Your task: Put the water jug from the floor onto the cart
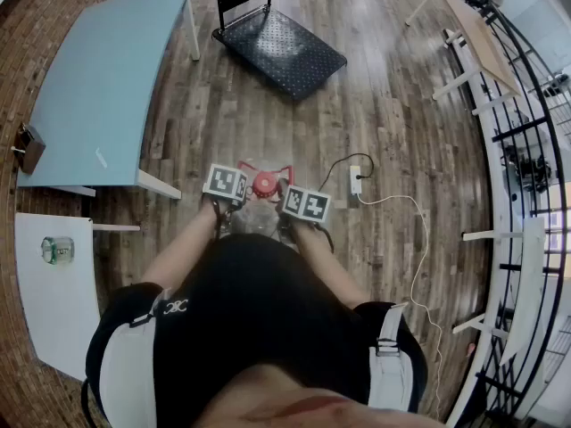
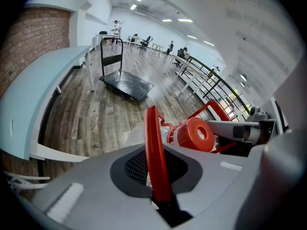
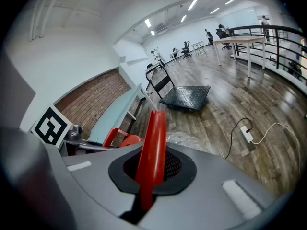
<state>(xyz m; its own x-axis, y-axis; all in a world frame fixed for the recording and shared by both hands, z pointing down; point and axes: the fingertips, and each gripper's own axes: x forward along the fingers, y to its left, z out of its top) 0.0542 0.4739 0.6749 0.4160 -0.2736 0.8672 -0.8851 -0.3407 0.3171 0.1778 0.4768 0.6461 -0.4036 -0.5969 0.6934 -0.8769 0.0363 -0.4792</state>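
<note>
The water jug (image 1: 256, 218) is a clear bottle with a red cap (image 1: 265, 183) and red handles, right in front of the person's body. My left gripper (image 2: 156, 176) is shut on one red handle strip (image 2: 152, 143), with the cap (image 2: 194, 134) just to its right. On the other side, my right gripper (image 3: 148, 176) is shut on the opposite red handle (image 3: 153, 143). Their marker cubes (image 1: 225, 183) (image 1: 306, 204) flank the cap and hide the jaws in the head view. The black flat cart (image 1: 281, 47) stands further ahead. Whether the jug rests on the floor cannot be told.
A long pale-blue table (image 1: 98, 78) runs along the left by the brick wall. A white power strip (image 1: 356, 180) with its cable lies on the wood floor to the right. A black railing (image 1: 522, 132) and desks line the right side.
</note>
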